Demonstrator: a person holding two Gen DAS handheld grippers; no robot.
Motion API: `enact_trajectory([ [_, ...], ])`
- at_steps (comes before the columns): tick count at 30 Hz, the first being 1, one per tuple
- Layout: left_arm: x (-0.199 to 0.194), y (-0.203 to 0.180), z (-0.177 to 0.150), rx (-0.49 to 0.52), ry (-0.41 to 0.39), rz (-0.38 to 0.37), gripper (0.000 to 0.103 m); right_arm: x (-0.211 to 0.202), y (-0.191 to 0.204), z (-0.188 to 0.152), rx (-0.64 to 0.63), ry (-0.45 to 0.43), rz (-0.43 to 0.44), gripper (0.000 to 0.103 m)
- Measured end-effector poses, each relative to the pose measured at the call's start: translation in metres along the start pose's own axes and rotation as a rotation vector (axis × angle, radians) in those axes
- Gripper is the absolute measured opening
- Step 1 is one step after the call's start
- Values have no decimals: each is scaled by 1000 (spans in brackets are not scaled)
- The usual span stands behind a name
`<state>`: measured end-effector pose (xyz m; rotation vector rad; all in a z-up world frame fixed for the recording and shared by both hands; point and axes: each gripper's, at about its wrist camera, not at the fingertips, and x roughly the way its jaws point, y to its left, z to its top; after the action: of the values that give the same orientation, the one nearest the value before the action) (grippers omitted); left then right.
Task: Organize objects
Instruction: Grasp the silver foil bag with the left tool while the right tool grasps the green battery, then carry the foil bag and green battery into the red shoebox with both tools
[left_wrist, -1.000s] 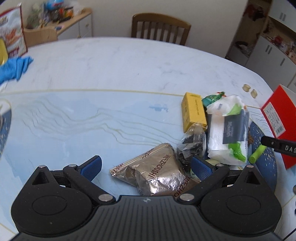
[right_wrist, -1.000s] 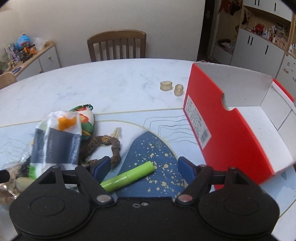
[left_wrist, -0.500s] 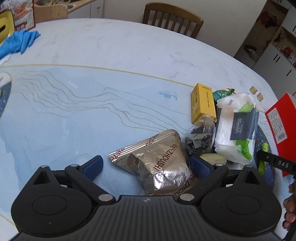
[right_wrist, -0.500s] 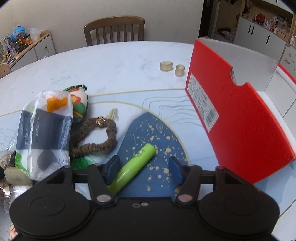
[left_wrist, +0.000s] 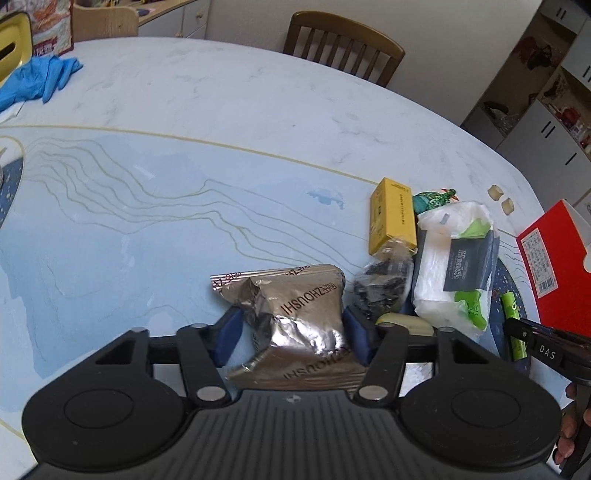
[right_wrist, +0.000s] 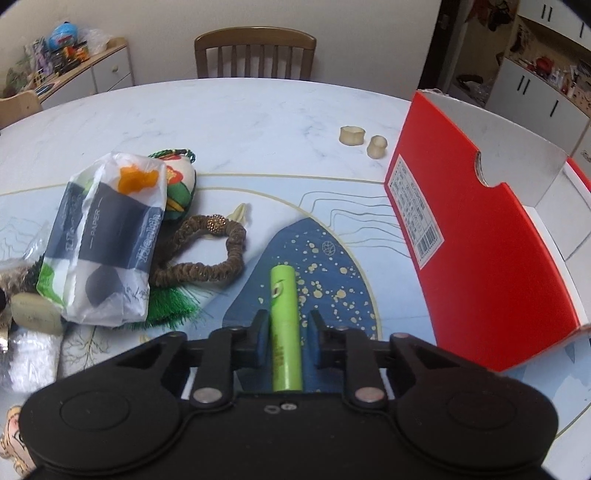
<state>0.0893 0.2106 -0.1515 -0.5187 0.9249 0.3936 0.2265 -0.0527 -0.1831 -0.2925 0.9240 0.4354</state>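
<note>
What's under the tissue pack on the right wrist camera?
A green tassel fans out from beneath the tissue pack, and the brown scrunchie tucks under its edge. Anything further beneath is covered.

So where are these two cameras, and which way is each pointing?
Left wrist: rides the left hand-held gripper, facing forward over the table at a crinkled silver foil bag between its fingers.
Right wrist: rides the right hand-held gripper, facing a lime-green tube and a red cardboard box.
Shared: the tube, the box, a white tissue pack.
</note>
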Motion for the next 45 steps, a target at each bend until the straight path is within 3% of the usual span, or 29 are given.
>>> enact_trajectory([
  [1, -1, 0, 0, 2, -2, -5, 48, -1, -1, 0, 0, 0, 2, 15],
  [13, -32, 4, -3, -36, -7, -15, 47, -29, -33, -1, 48, 4, 117, 15],
  [21, -76, -21, 1, -12, -39, -45, 47, -75, -58, 8, 29, -51, 227, 15],
  [31, -105, -111, 19, 97, -98, -112, 47, -113, -120, 33, 18, -101, 278, 15],
  [45, -66, -293, 40, 316, -77, -206, 48, -107, -246, 55, 80, -134, 202, 15],
])
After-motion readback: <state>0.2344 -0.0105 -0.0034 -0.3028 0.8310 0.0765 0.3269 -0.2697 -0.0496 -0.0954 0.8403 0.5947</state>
